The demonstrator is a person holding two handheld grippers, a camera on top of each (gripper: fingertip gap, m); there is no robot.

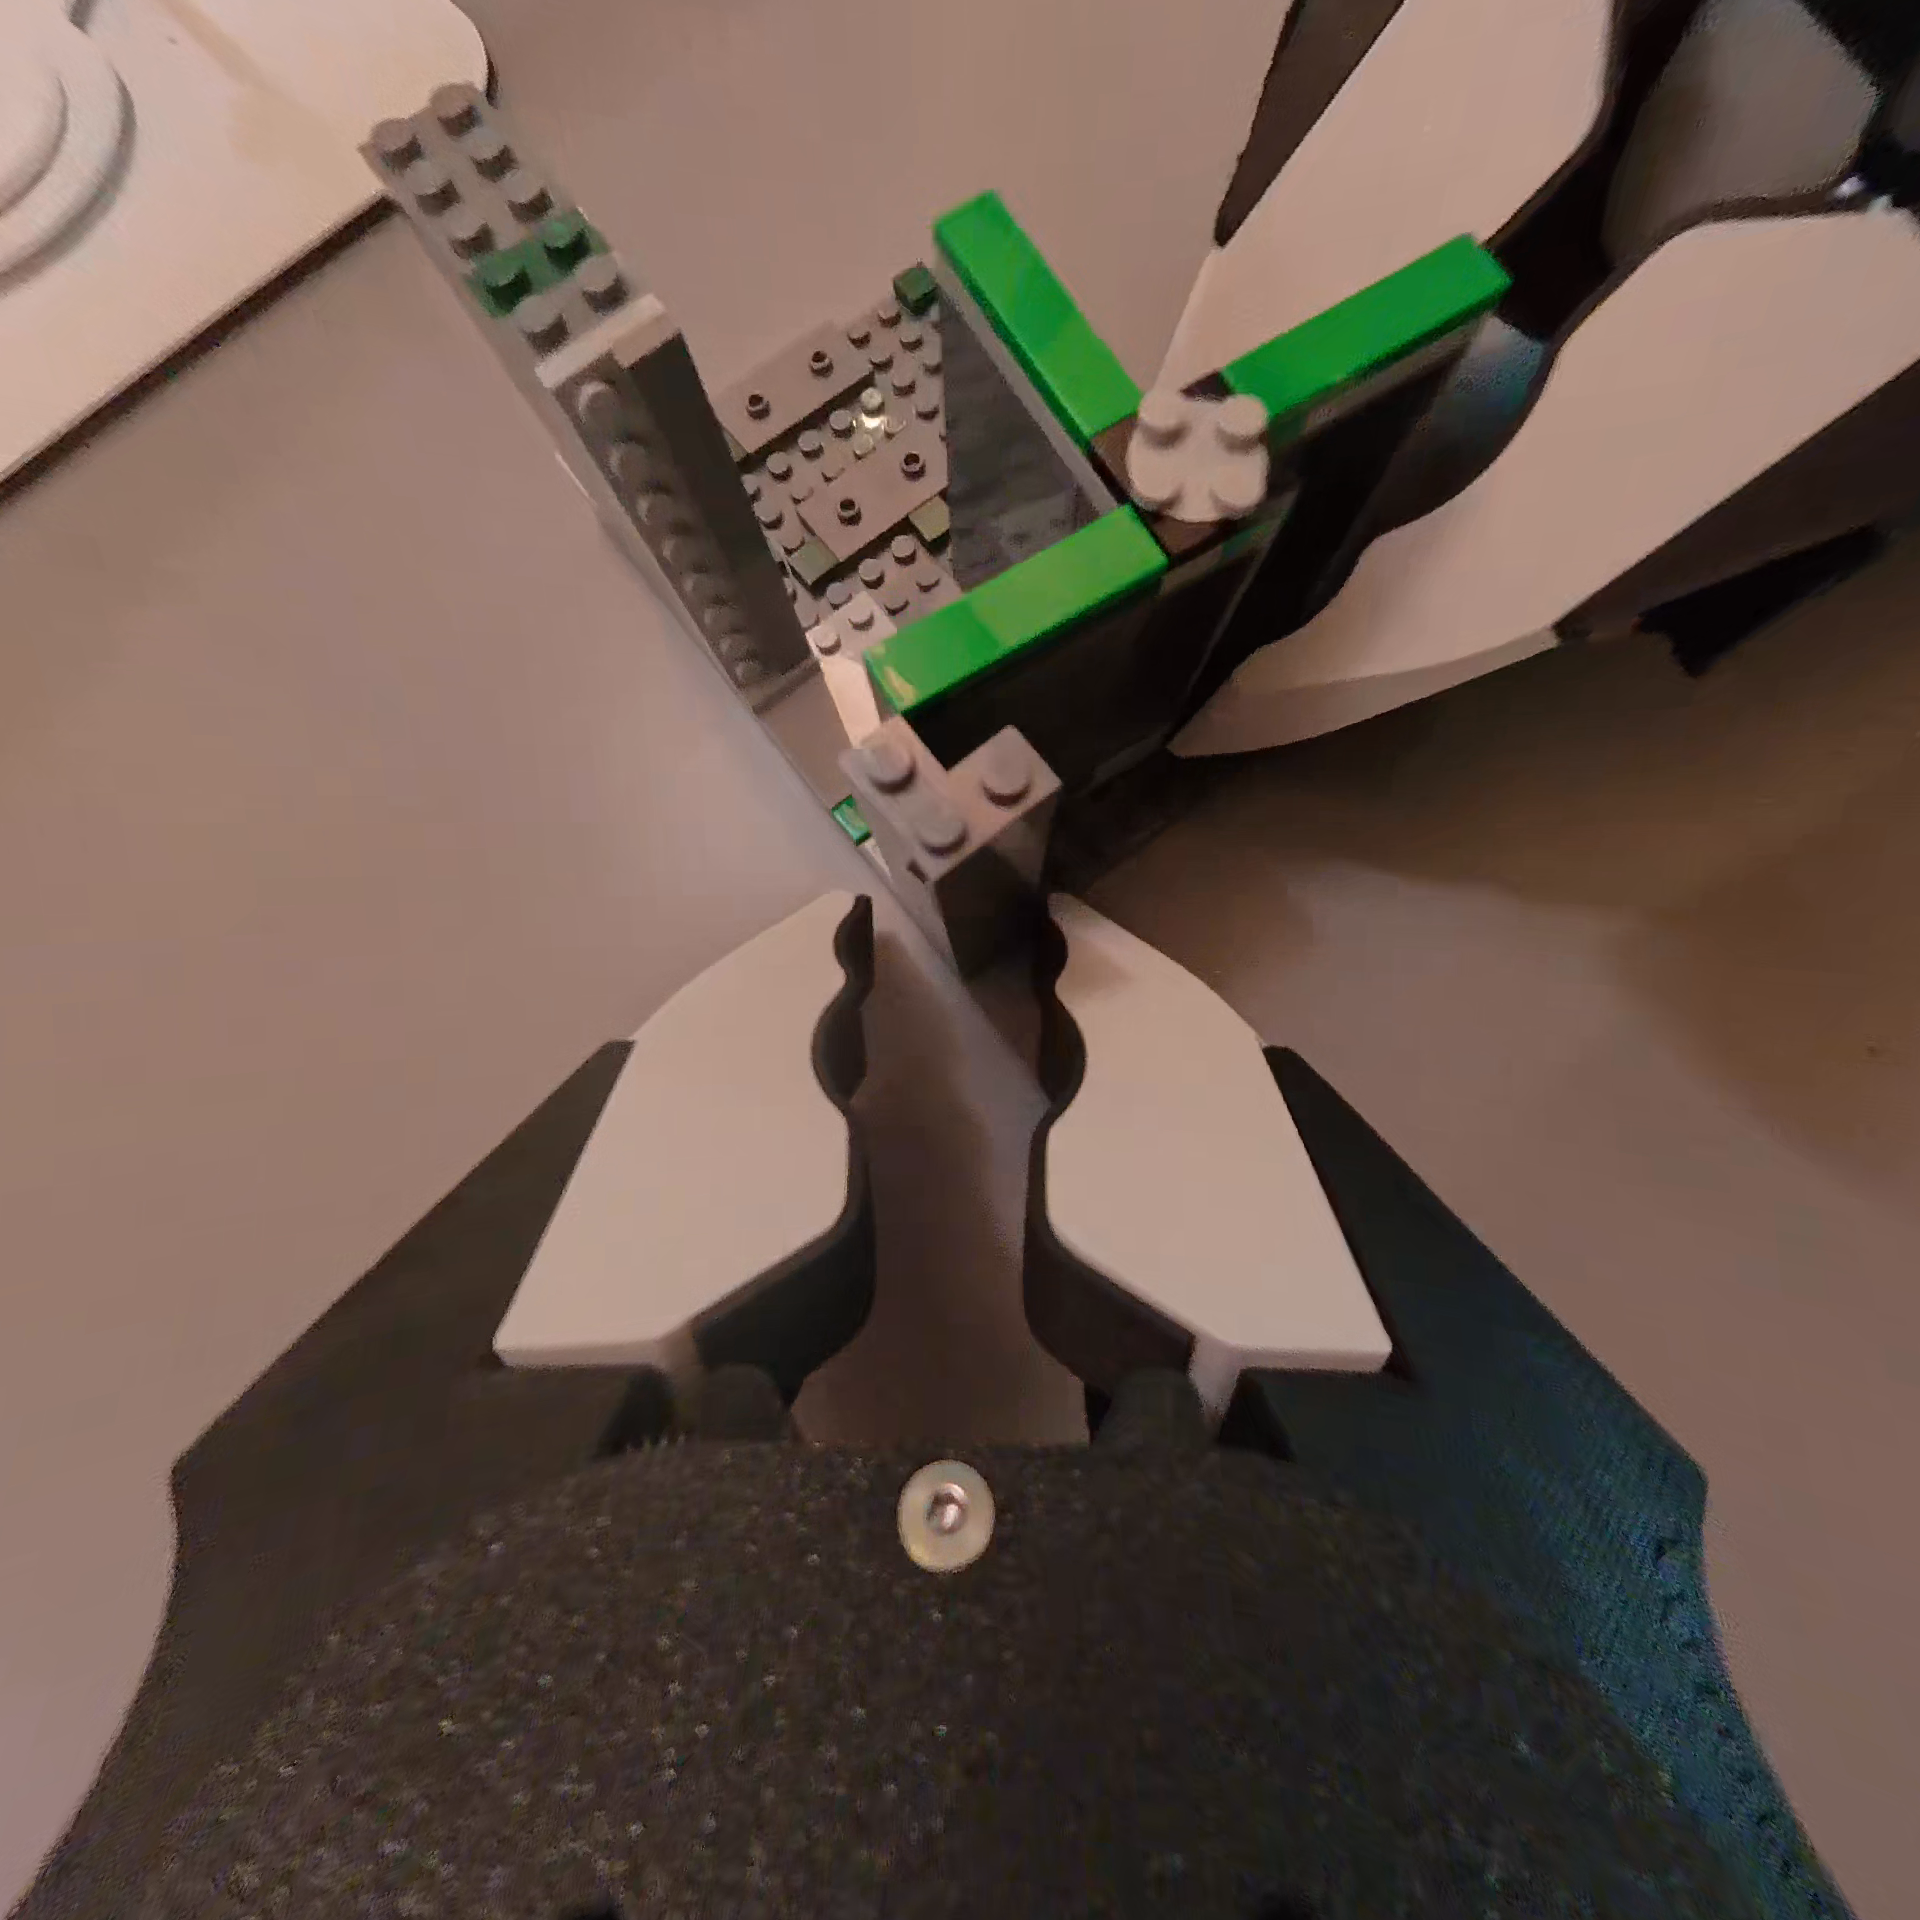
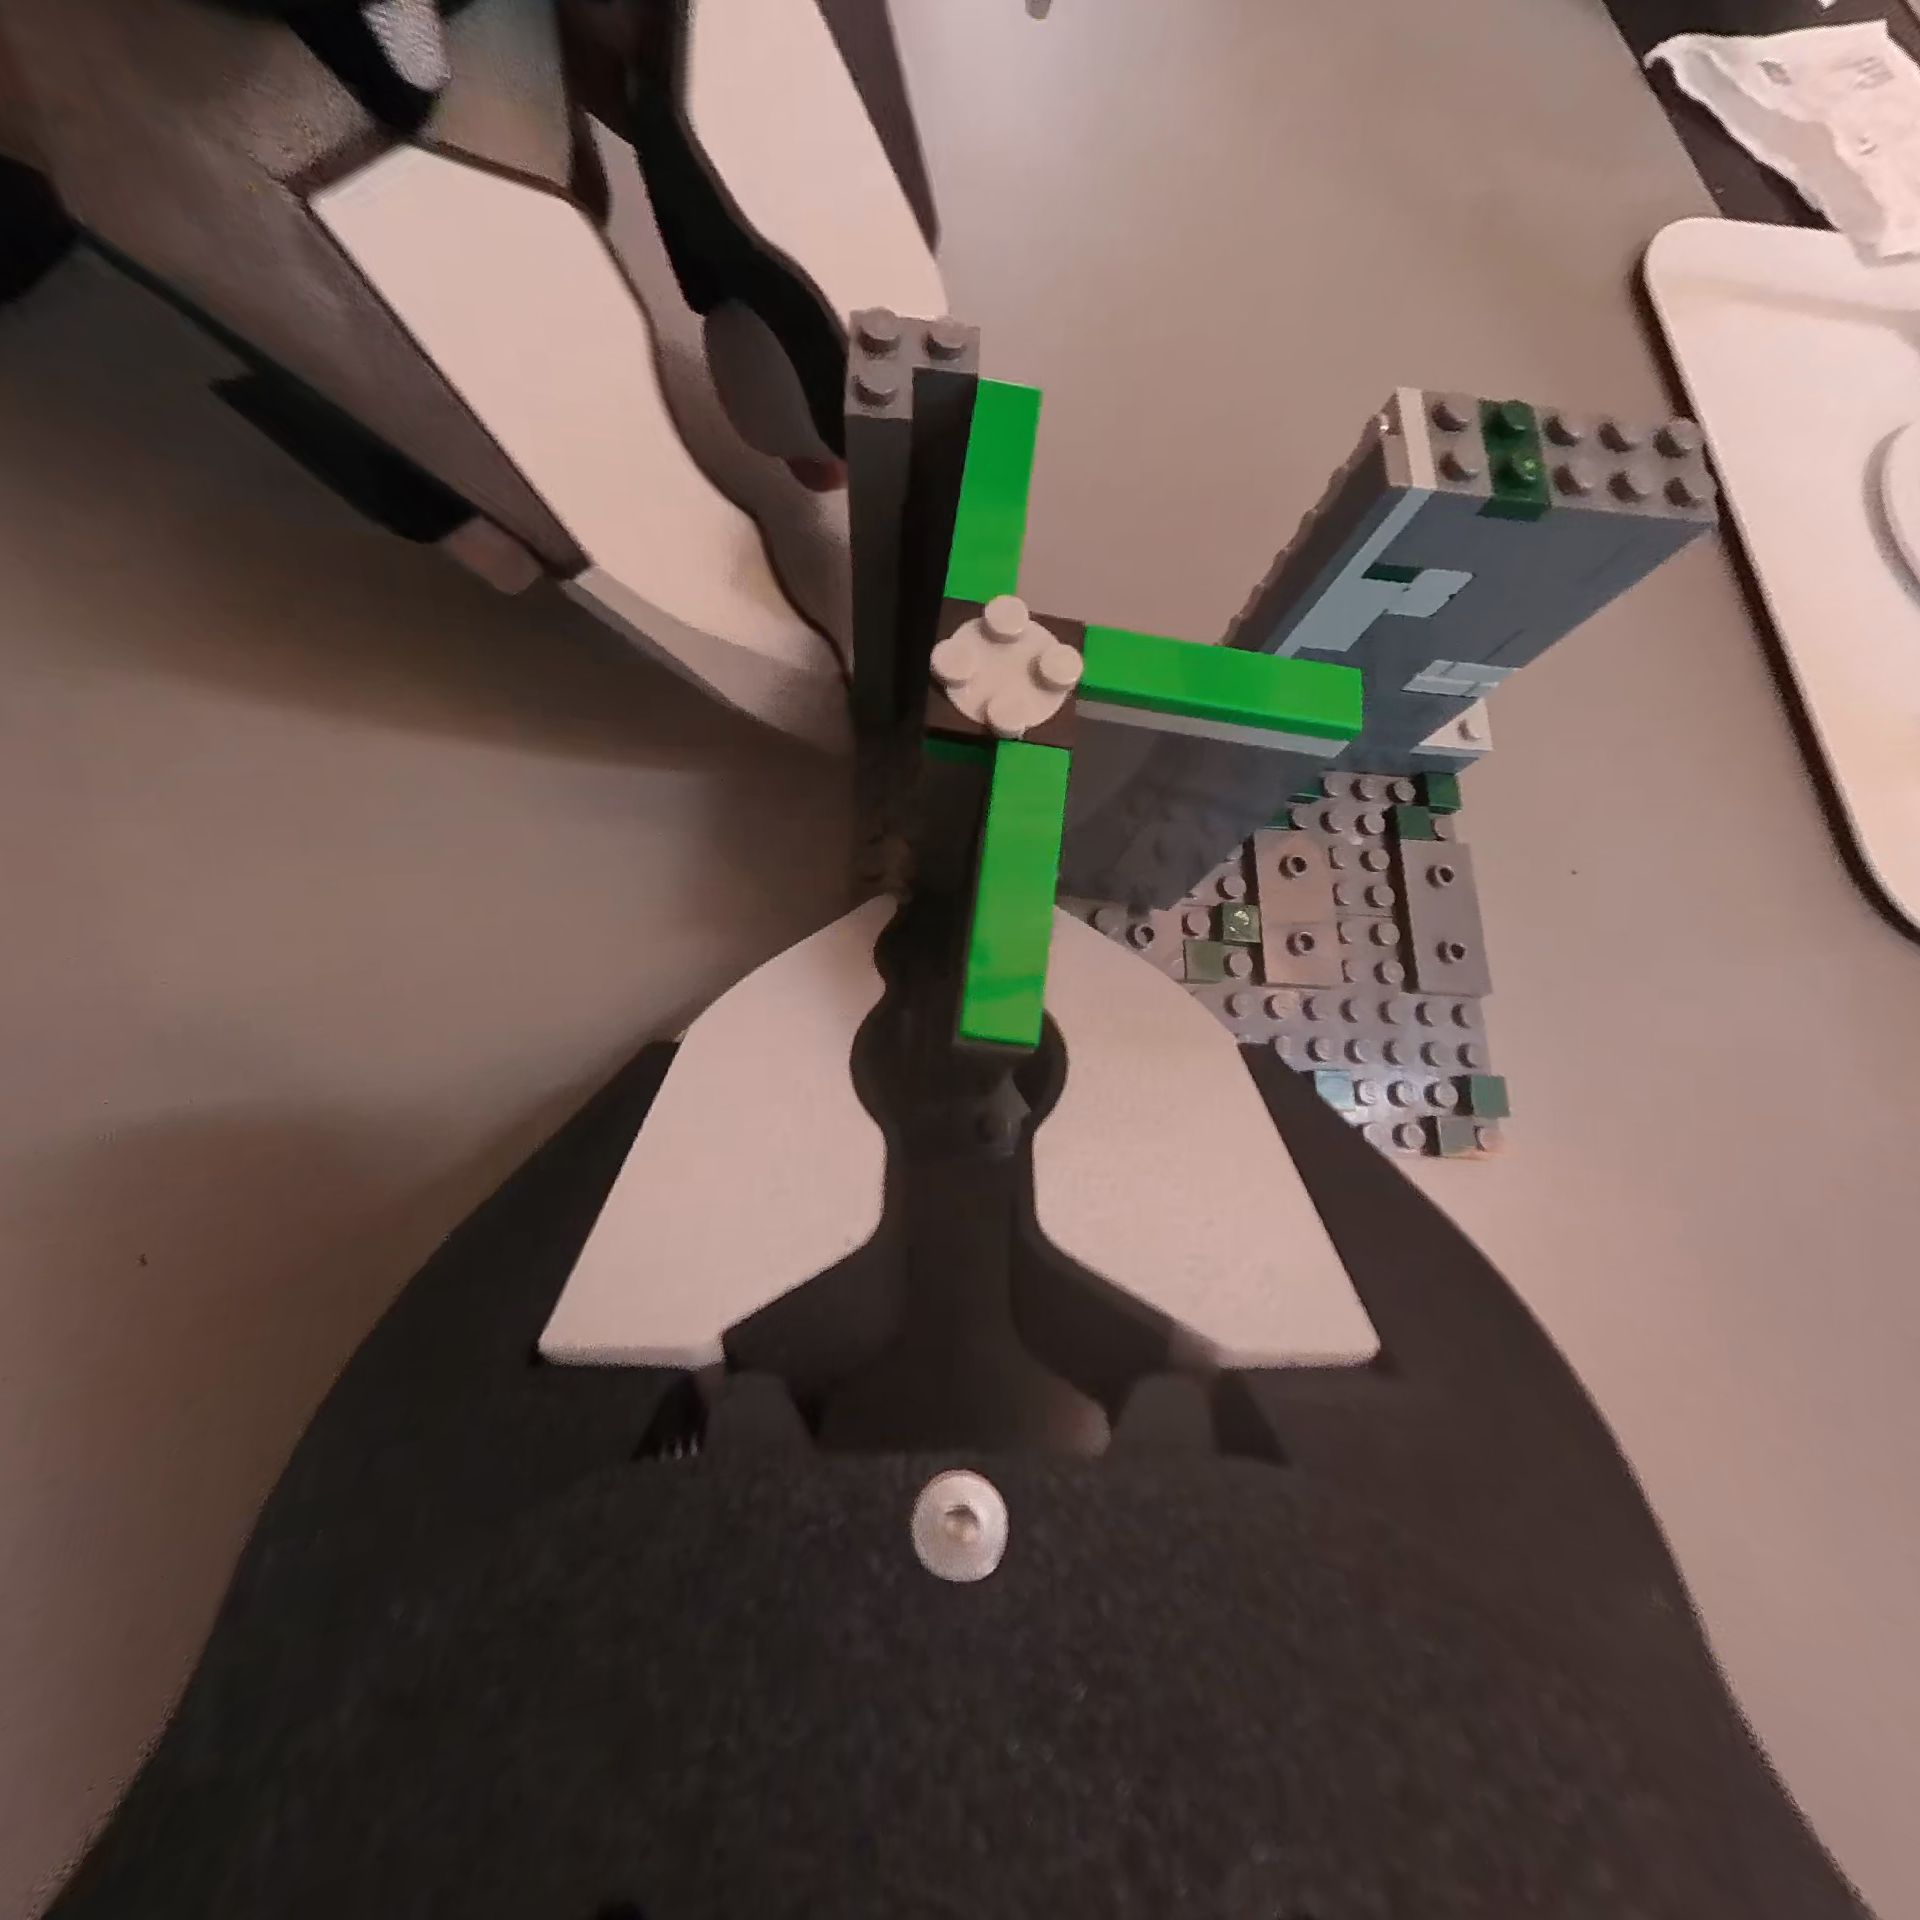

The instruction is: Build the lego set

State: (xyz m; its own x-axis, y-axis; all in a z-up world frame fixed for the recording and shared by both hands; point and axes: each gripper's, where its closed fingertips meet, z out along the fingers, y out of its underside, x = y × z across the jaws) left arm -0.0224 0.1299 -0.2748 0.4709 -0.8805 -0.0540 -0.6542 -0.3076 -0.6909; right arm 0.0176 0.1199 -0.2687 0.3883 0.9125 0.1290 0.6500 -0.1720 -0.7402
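The lego model stands on the table: a grey studded base (image 2: pixel 1382 1039), a tall grey wall (image 2: pixel 1538 540), and dark walls capped with green tiles (image 2: pixel 1216 675) that meet at a round grey stud piece (image 2: pixel 1003 665). My right gripper (image 2: pixel 977 935) is shut on the end of a green-topped wall. My left gripper (image 1: pixel 961 920) is shut on the grey corner column (image 1: pixel 945 800) on the opposite side. The left wrist view also shows the round piece (image 1: pixel 1200 452), the green tiles (image 1: pixel 1023 301) and a finger (image 1: pixel 1455 540) of the right gripper.
A white tray (image 2: pixel 1818 520) lies right of the model and shows in the left wrist view (image 1: pixel 156 208) at the top left. A crumpled paper (image 2: pixel 1808 114) lies at the table's far right edge. The table (image 1: pixel 312 727) is plain grey. The gap from one gripper's tips to the other's is roughly 5 cm.
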